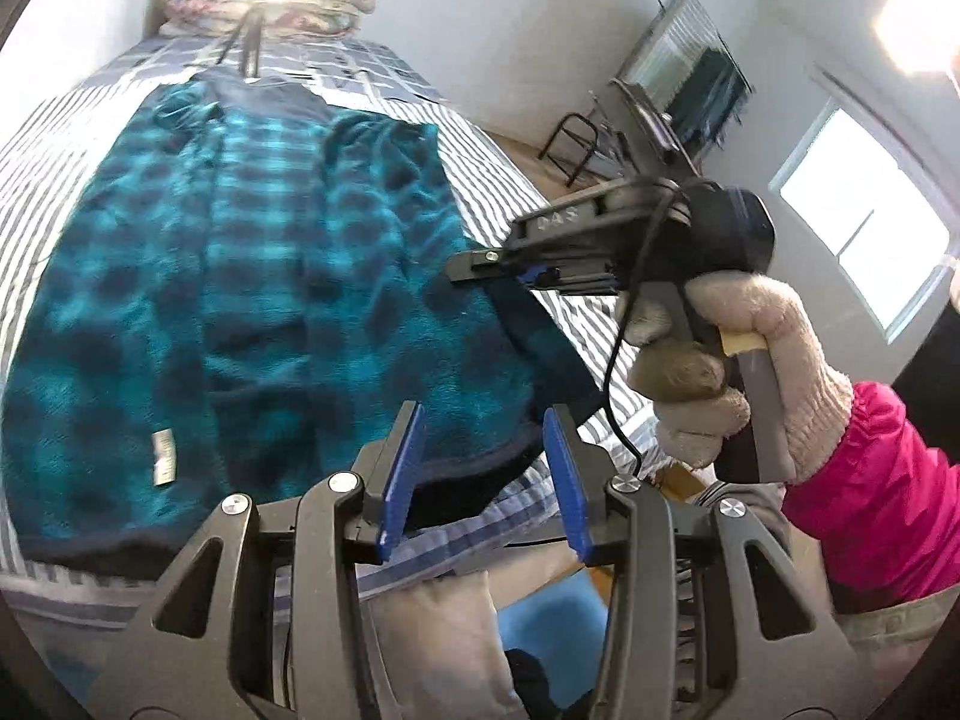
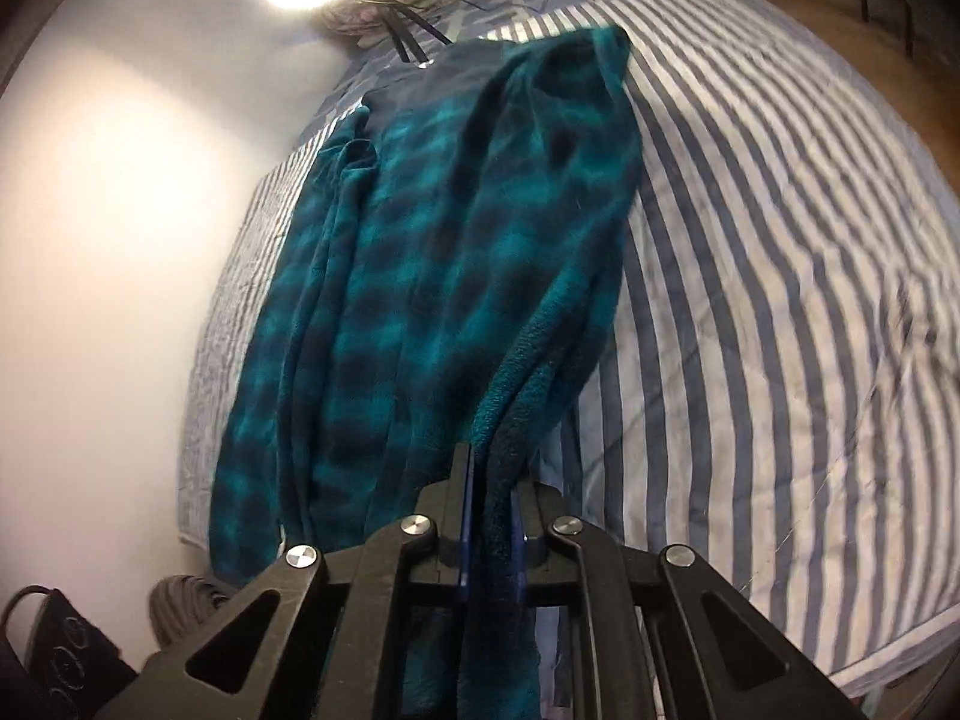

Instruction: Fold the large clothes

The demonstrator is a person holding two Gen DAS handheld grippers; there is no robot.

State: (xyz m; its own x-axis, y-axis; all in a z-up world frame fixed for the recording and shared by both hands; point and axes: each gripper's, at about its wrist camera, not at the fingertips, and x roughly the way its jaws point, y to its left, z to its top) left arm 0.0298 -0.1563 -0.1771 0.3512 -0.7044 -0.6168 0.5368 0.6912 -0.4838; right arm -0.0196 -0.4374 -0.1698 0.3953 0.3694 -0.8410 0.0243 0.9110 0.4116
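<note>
A large teal-and-navy plaid fleece garment (image 1: 258,276) lies spread lengthwise on a bed with a blue-and-white striped sheet (image 1: 498,186). My left gripper (image 1: 486,468) is open, its blue pads apart, just above the garment's near right hem corner. My right gripper (image 1: 480,267), held by a gloved hand, shows in the left wrist view at the garment's right edge. In the right wrist view my right gripper (image 2: 495,516) is shut on a bunched fold of the garment (image 2: 456,264), which stretches away from it over the striped sheet (image 2: 750,276).
Pillows (image 1: 264,0) and a dark tripod (image 1: 246,48) are at the bed's far end. A clothes rack (image 1: 678,90) and chair stand by the right wall near a window (image 1: 870,222). A wall borders the bed's other side (image 2: 120,240). A dark bag (image 2: 54,648) sits on the floor.
</note>
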